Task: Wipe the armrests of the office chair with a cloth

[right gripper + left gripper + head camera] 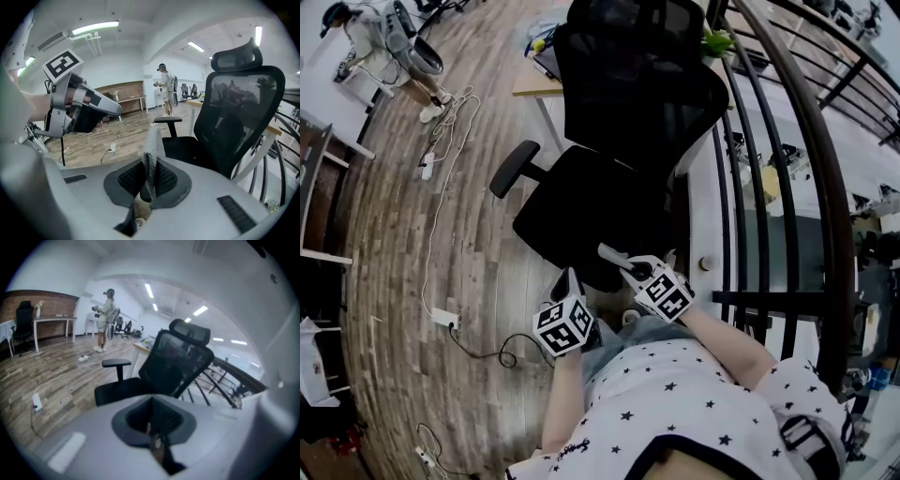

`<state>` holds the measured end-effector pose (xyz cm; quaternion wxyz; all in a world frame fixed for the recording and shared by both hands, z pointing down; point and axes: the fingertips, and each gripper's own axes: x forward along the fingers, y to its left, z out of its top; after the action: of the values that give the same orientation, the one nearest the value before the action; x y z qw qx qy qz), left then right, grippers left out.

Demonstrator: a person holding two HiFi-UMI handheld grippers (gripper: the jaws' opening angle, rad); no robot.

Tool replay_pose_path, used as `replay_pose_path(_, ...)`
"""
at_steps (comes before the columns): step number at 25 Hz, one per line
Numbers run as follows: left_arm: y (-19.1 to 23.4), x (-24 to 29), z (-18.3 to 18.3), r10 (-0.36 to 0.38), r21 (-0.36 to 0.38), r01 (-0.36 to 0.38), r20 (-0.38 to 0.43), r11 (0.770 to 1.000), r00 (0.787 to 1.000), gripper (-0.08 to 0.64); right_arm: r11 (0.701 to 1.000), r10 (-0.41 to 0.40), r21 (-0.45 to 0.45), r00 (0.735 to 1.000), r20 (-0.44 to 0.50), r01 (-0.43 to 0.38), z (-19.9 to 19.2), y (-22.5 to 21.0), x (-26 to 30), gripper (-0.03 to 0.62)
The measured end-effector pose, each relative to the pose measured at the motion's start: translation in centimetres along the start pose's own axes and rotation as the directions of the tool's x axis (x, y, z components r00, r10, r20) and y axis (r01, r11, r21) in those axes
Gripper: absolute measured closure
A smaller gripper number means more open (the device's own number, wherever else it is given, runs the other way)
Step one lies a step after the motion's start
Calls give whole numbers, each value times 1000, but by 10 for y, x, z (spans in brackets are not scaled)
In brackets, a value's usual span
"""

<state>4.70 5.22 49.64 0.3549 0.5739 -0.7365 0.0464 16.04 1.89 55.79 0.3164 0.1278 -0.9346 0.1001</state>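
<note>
Right gripper [631, 272] sits nearest, clenched on a folded grey cloth [151, 157]; left gripper [569, 281] is pinched closed, empty. Black mesh office chair [619, 141] stands at twelve o'clock, its padded armrest [514, 169] at ten. Approach step, I reckon: the cloth must reach that armrest.

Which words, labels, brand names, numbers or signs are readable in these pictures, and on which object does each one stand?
No text is readable in any view.
Marker cube of the left gripper: black-and-white square patterns only, no letters or numbers.
Marker cube of the right gripper: the same kind of patterns, no text.
Starred shirt: a small line of script near its left edge, too blurred to read.
</note>
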Motion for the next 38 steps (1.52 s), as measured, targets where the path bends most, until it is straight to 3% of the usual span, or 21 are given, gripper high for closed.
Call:
replay_pose_path(10,61,-1,40,-8,-8,8,25,1000,1000,552,1000,-17,-5,998,65,17,66,20,30,566)
replay_pose_path(23,172,11,115,-85,73,87,-23,994,996,552,985,-163,83,977,139,152,176,35,111,566)
replay_pose_path(38,272,35,179,-159,98,164,-52,982,986,552,948,-297,166,940,168,270,255,51,186,566)
